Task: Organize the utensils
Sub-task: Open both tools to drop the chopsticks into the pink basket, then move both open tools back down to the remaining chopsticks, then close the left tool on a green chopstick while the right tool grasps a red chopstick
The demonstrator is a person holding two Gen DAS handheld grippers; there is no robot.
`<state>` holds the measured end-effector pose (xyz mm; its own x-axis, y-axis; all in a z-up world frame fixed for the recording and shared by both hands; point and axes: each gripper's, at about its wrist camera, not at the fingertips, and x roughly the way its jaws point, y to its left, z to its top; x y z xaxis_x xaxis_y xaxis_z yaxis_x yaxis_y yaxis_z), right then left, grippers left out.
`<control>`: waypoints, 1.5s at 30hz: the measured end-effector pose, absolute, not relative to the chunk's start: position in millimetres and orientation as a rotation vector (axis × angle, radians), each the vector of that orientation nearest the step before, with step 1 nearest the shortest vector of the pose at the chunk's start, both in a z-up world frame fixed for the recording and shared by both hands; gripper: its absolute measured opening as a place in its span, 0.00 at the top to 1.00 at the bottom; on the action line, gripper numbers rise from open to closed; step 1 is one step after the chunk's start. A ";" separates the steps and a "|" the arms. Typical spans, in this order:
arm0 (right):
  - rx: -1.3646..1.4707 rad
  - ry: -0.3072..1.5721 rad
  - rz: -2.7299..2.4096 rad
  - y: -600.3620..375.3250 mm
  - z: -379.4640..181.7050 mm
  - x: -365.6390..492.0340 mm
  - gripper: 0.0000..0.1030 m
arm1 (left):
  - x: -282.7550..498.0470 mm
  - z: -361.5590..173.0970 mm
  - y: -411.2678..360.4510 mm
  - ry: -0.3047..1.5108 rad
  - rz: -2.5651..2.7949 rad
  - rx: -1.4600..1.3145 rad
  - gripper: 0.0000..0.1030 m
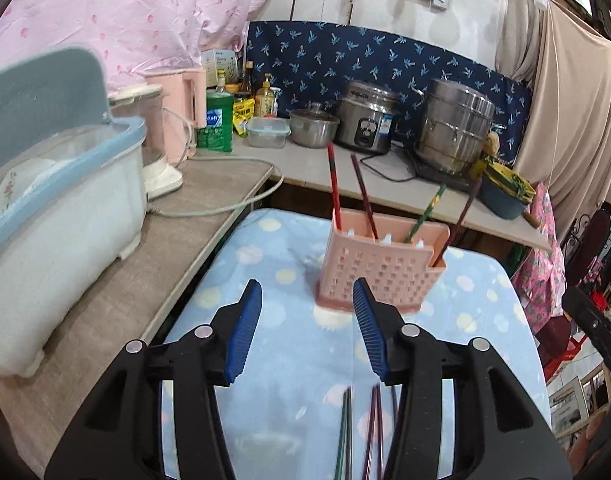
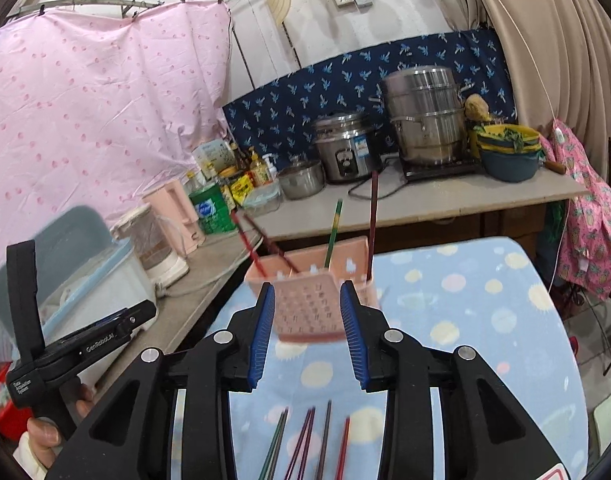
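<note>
A pink perforated utensil holder [image 1: 379,268] stands on the blue dotted cloth and holds several chopsticks [image 1: 334,182], red, maroon and green. It also shows in the right wrist view [image 2: 310,300]. More chopsticks [image 1: 361,432] lie flat on the cloth near me; they also show in the right wrist view [image 2: 305,444]. My left gripper [image 1: 307,302] is open and empty, short of the holder. My right gripper [image 2: 307,304] is open and empty, with the holder seen between its fingers but farther off.
A white dish box [image 1: 61,216] with a blue rim stands on the grey counter at the left, with a blender [image 1: 155,140] and a pink kettle [image 1: 185,112]. Pots [image 1: 453,128], a rice cooker [image 1: 365,118] and bottles stand on the back counter. The left hand-held gripper [image 2: 65,344] appears at left.
</note>
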<state>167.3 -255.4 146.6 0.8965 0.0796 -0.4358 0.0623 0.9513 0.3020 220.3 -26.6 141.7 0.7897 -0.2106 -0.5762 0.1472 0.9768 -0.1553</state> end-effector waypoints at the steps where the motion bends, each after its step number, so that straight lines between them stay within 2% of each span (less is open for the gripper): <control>1: 0.308 0.472 0.008 -251.6 140.0 158.4 0.67 | 214.5 136.9 -24.2 0.646 -0.198 -0.108 0.56; 13: 0.197 0.617 -0.027 -216.1 64.9 83.0 0.67 | 150.7 70.2 1.7 0.764 -0.170 -0.100 0.56; 28: 0.195 0.791 -0.022 -194.4 -16.3 30.8 0.67 | 90.8 7.3 -8.1 0.882 -0.226 -0.028 0.56; 34: 0.193 0.823 -0.009 -184.7 -32.5 26.3 0.67 | 78.5 -11.4 -8.5 0.923 -0.234 -0.022 0.55; 41: 0.199 0.843 -0.005 -180.1 -43.2 26.4 0.67 | 67.0 -20.2 -12.3 0.938 -0.251 -0.009 0.47; 45: 0.203 0.847 -0.004 -178.9 -45.5 27.3 0.67 | 63.1 -26.1 -14.3 0.953 -0.263 -0.004 0.46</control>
